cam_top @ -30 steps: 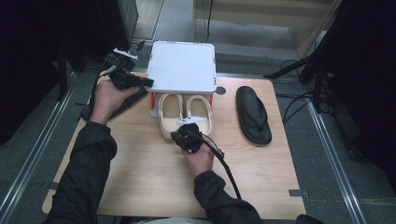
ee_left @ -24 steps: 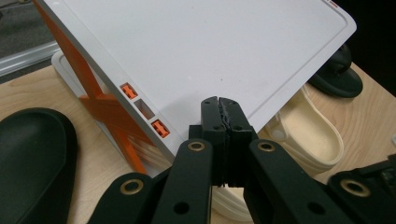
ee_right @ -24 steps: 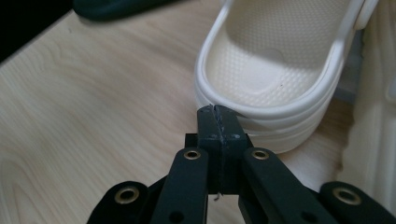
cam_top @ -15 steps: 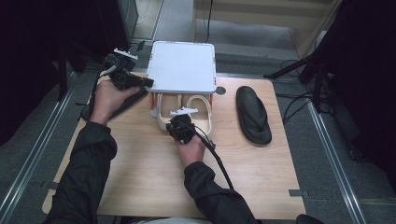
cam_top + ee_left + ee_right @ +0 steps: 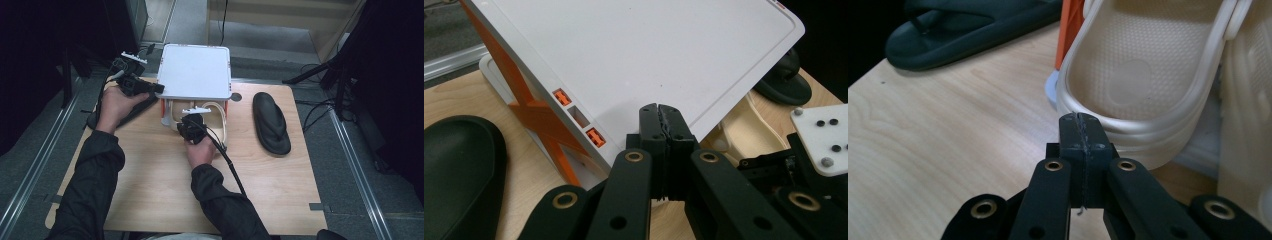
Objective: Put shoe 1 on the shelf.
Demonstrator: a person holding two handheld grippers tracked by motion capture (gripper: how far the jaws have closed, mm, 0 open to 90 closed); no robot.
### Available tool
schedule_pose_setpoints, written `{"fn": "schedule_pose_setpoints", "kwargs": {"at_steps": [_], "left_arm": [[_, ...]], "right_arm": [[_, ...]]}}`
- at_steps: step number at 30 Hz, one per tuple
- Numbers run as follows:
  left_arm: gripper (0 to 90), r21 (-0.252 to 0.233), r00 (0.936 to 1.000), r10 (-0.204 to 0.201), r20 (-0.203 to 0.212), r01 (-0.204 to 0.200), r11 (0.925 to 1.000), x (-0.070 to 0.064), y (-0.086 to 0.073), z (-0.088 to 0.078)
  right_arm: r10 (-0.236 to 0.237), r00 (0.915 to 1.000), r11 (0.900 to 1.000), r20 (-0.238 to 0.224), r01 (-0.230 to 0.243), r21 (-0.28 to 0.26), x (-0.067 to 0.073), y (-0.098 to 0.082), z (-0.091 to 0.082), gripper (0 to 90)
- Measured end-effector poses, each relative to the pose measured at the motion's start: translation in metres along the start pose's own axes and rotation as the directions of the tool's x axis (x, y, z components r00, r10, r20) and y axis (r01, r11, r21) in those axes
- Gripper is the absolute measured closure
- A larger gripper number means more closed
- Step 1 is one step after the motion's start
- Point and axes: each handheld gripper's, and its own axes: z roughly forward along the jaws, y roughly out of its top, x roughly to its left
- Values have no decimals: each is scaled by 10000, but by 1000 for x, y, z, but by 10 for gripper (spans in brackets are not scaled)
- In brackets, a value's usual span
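Observation:
A white rack (image 5: 196, 70) with orange legs stands at the table's far side, and a pair of cream clogs (image 5: 217, 117) lies beneath it. My left gripper (image 5: 159, 89) is shut with nothing in it, its tips at the front left edge of the rack top (image 5: 634, 55). My right gripper (image 5: 193, 116) is also shut and empty. Its tips (image 5: 1080, 120) sit right at the heel rim of the left clog (image 5: 1133, 75); whether they touch it I cannot tell. One black flip-flop (image 5: 271, 122) lies right of the rack, another (image 5: 459, 165) lies left of it under my left hand.
The wooden table (image 5: 165, 185) has bare room in front of the rack. An orange leg (image 5: 1070, 25) stands just left of the clog's heel. Black cables and stands (image 5: 325, 75) crowd the floor at the right, beyond the table edge.
My right gripper has moved left and a little toward the rack, from the right clog's heel to the left one's. The left hand has stayed put.

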Motion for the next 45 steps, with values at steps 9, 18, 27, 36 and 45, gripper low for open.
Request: {"fn": "schedule_pose_setpoints", "kwargs": {"at_steps": [9, 18, 27, 36, 45], "left_arm": [[900, -12, 10000, -12, 24, 12, 10000, 0, 0, 0], [900, -14, 10000, -24, -20, 24, 10000, 0, 0, 0], [900, -59, 10000, -48, -40, 48, 10000, -1, -1, 0], [900, -29, 10000, -41, -74, 40, 10000, -1, -1, 0], [900, -23, 10000, -24, -91, 24, 10000, -1, -1, 0]], "right_arm": [[323, 9994, 9995, -88, -323, -61, -6, 6, 6, 900], [-8, 9965, 9992, -839, -27, -411, -2, -9, -42, 900], [-522, 9929, 9986, -1064, 514, -103, -19, -48, -104, 900], [-183, 9969, 9993, -765, 208, 325, -52, -84, -134, 900], [54, 9996, 9985, -293, -37, 547, -76, -85, -122, 900]]}}
